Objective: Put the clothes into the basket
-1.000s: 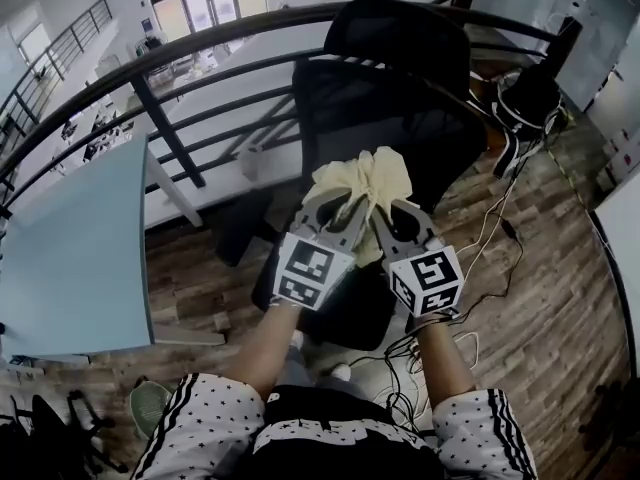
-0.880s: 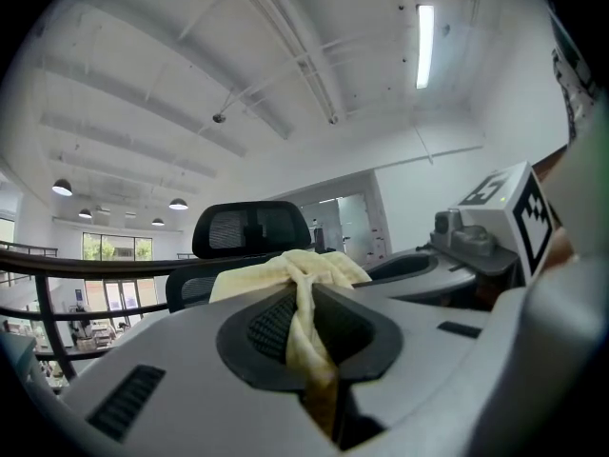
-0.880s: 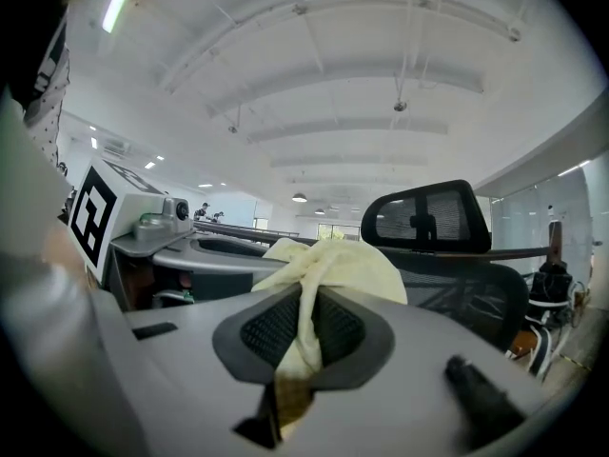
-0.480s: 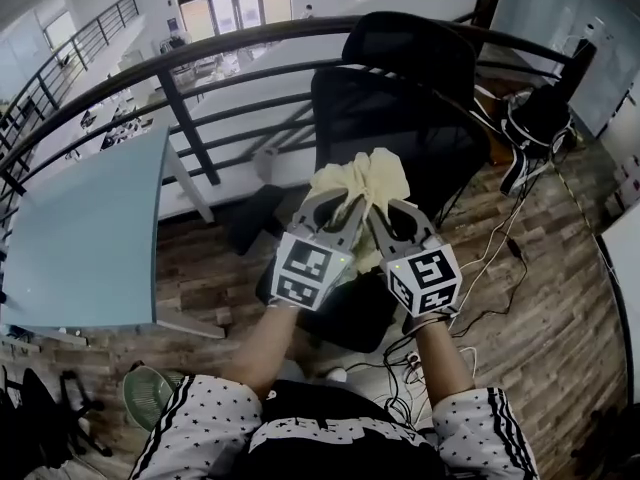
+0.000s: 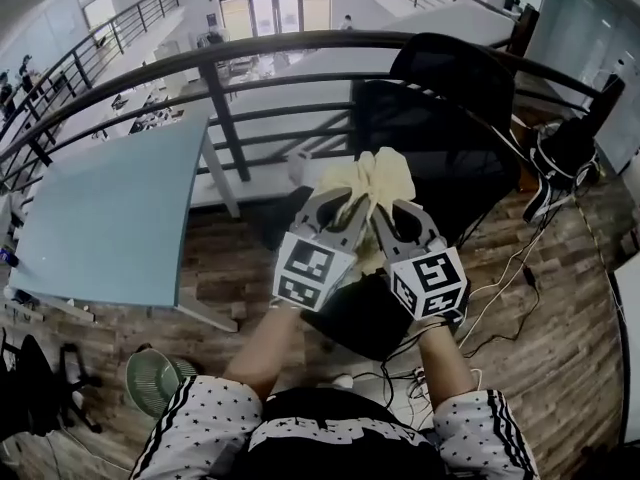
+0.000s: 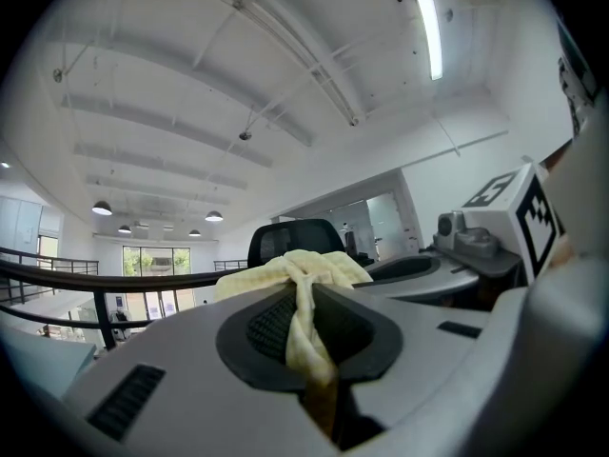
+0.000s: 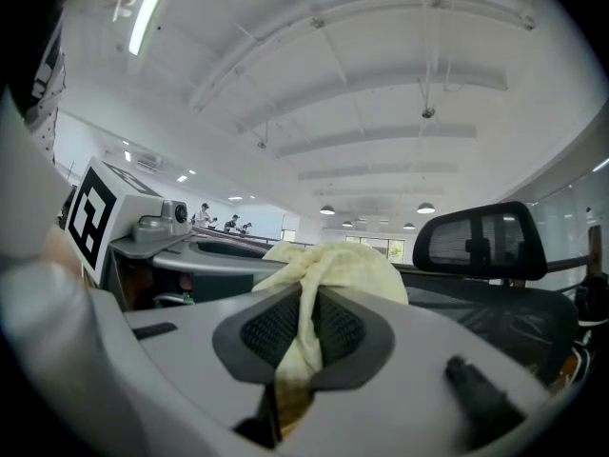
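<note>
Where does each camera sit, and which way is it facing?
Head view: on the person's head, looking down at forearms, left gripper, right gripper and yellow cloth.
Left gripper view: on that gripper, looking along jaws shut on the cloth; right gripper's cube alongside.
Right gripper view: mirrored, left gripper's cube alongside.
Shared: all show cloth and black chair.

Most of the crumpled pale yellow cloth (image 5: 378, 178) is hidden behind the left gripper (image 5: 350, 206) and right gripper (image 5: 386, 210); only its bunched top shows above them. They also cover part of the black mesh office chair (image 5: 455, 158). The round green object (image 5: 150, 380) on the floor, perhaps a fan, is too small to tell.
</note>
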Tool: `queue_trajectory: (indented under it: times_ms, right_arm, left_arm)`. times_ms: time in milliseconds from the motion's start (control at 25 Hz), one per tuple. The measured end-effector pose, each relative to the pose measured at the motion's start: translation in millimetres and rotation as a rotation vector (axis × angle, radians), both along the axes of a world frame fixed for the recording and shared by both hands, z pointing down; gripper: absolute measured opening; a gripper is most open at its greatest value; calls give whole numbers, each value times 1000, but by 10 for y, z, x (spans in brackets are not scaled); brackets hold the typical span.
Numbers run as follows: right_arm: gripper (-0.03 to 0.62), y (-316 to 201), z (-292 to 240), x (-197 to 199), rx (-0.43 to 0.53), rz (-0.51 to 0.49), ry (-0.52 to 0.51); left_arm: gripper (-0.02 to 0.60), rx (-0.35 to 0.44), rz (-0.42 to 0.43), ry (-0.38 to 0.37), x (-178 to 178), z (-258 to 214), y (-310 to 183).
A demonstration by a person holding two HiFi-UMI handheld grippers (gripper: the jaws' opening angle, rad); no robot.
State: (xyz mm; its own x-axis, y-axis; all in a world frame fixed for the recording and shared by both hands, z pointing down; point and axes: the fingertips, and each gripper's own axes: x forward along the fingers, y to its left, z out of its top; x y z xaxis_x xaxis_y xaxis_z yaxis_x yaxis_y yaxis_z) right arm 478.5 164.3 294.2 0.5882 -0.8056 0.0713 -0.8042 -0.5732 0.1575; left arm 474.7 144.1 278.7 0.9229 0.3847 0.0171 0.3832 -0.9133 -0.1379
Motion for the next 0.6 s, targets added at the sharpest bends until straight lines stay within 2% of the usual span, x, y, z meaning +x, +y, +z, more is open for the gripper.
queue_trajectory:
  times_ms: [600]
  right_arm:
    - [46, -1326, -75, -695, 4, -215, -15]
  left_arm:
    - [49, 4, -236, -5, -741, -79, -1318]
